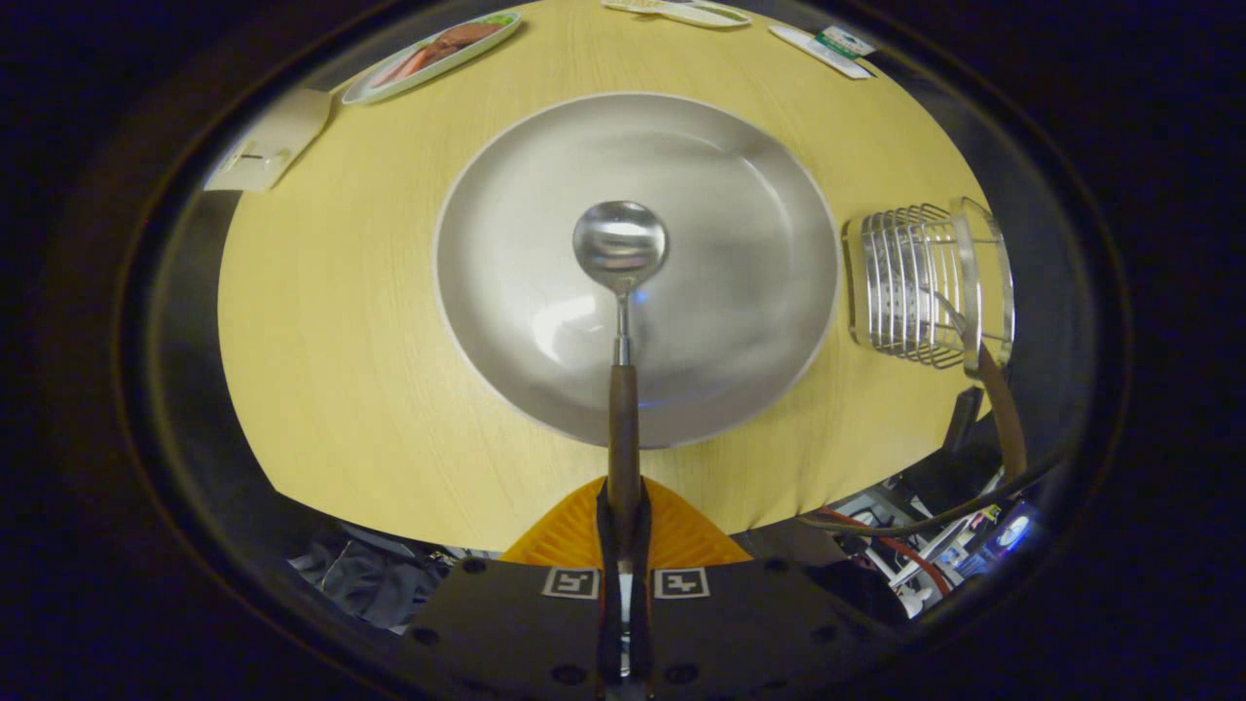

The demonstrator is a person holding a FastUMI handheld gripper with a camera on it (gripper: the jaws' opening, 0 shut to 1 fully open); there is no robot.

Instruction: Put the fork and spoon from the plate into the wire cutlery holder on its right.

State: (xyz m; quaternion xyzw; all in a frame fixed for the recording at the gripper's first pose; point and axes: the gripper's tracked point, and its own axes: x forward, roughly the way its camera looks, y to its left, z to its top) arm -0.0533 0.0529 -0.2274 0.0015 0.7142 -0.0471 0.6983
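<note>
The claw was closed on the brown wooden handle of the steel spoon, both fingers pressing the handle's near end, with the spoon projecting straight ahead of them. The grip sat far back on the handle, so the long overhang might have let the spoon pivot or slip during the swing to the right; a tilt would have sent the bowl against the holder's rim instead of inside.

The spoon's round polished bowl hung above the middle of the large round grey plate, apparently lifted clear of it, though contact could not be ruled out. The metal neck joined the wooden handle over the plate's near edge.

The plate rested on the round pale-yellow wooden table. The silver wire cutlery holder stood just beside the plate on its right; a wood-handled utensil, probably the fork, already leaned out of it toward the near side.
</note>
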